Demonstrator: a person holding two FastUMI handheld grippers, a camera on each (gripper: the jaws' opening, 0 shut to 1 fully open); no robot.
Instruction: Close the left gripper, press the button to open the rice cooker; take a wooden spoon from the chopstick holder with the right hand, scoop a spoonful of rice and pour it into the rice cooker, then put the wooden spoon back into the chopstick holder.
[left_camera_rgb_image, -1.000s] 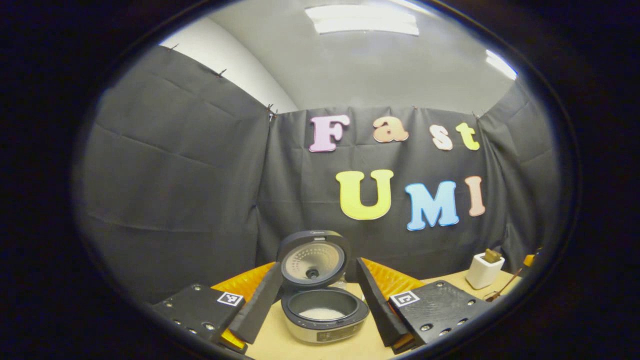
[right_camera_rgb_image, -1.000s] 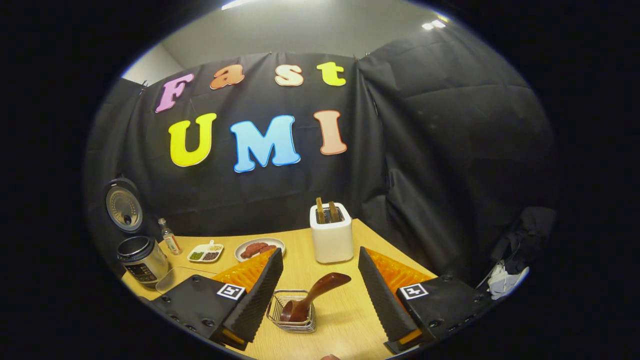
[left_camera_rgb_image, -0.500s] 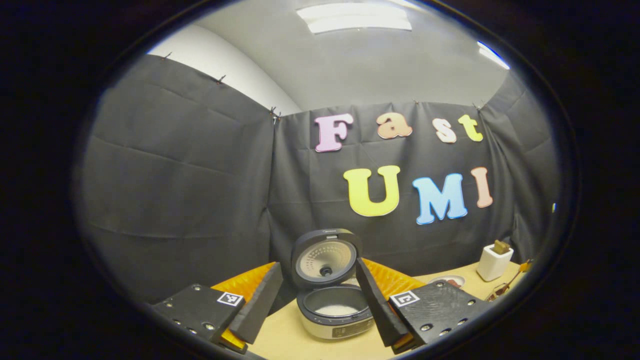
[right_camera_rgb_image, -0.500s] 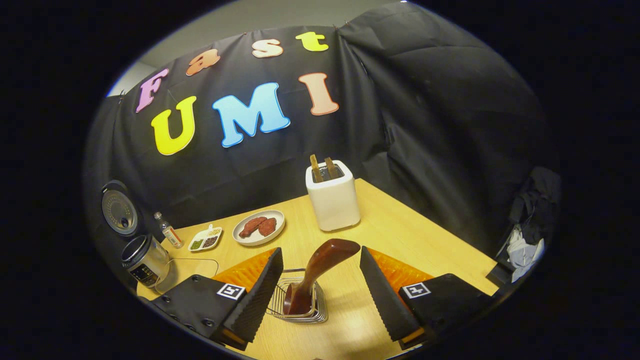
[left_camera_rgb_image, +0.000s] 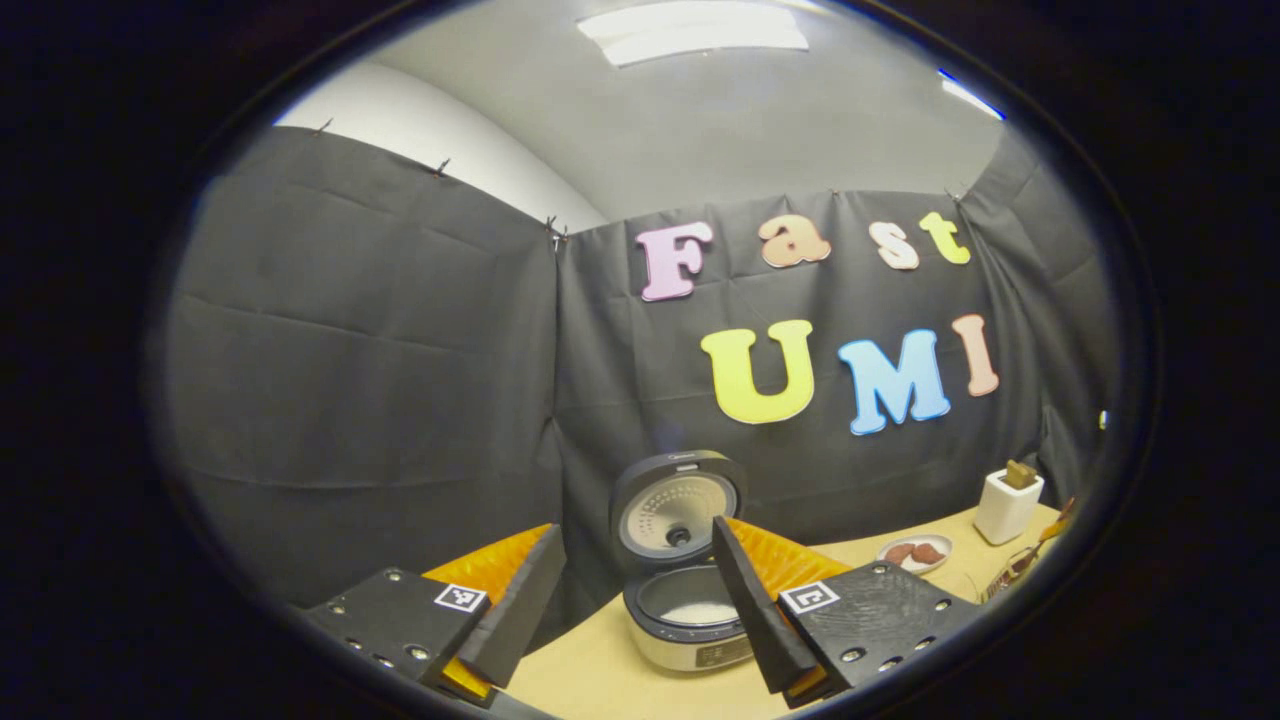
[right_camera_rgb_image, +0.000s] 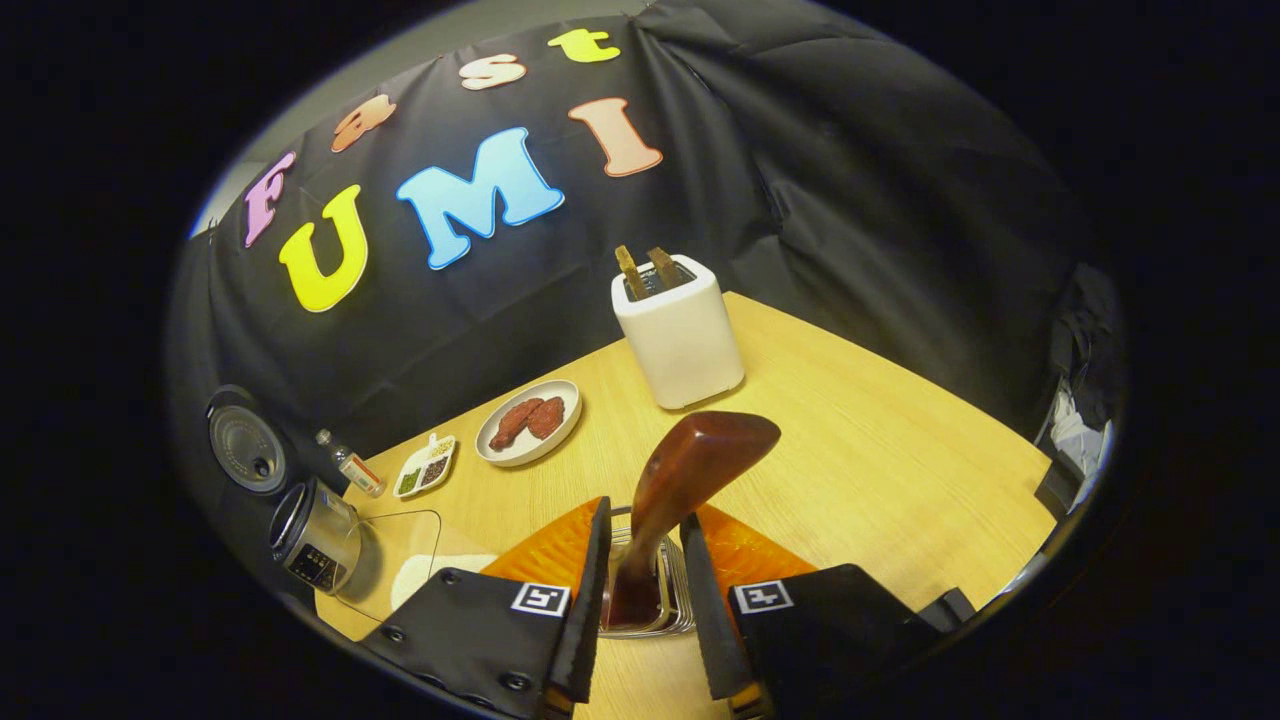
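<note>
1. Counts, right gripper view: one dark brown wooden spoon (right_camera_rgb_image: 690, 470), one wire-basket chopstick holder (right_camera_rgb_image: 682, 600), one silver rice cooker with black lid (right_camera_rgb_image: 315, 535), one white toaster-shaped box (right_camera_rgb_image: 680, 330) with two brown slices sticking out of the top, one round white plate (right_camera_rgb_image: 500, 455) with two red meat pieces, one small divided dish of spices (right_camera_rgb_image: 425, 467), one small clear bottle (right_camera_rgb_image: 352, 470), and one clear flat tray (right_camera_rgb_image: 385, 560) with a white heap in it.
2. All of it sits on the light wooden table (right_camera_rgb_image: 850, 470).
3. The spoon stands bowl-down in the chopstick holder, with the handle leaning up and to the right.
4. The right gripper (right_camera_rgb_image: 645, 512) is down at the holder. Its fingers are drawn in on either side of the spoon's lower handle, very near it. I can't tell whether both are actually pressing on it.
5. The cooker is at the far left of the table with its lid raised. The tray is just beside it and the bottle is just behind it.
6. The left gripper view looks straight into the cooker (left_camera_rgb_image: 690, 620). The lid is upright and there is white content in the pot.
7. The left gripper (left_camera_rgb_image: 635, 528) has its fingers spread wide and holds nothing. It is near the cooker but apart from it.
8. In the left gripper view the plate (left_camera_rgb_image: 912, 553) and the white box (left_camera_rgb_image: 1008, 505) are small at the far right. The dish, bottle and tray detail comes from the right gripper view.
</note>
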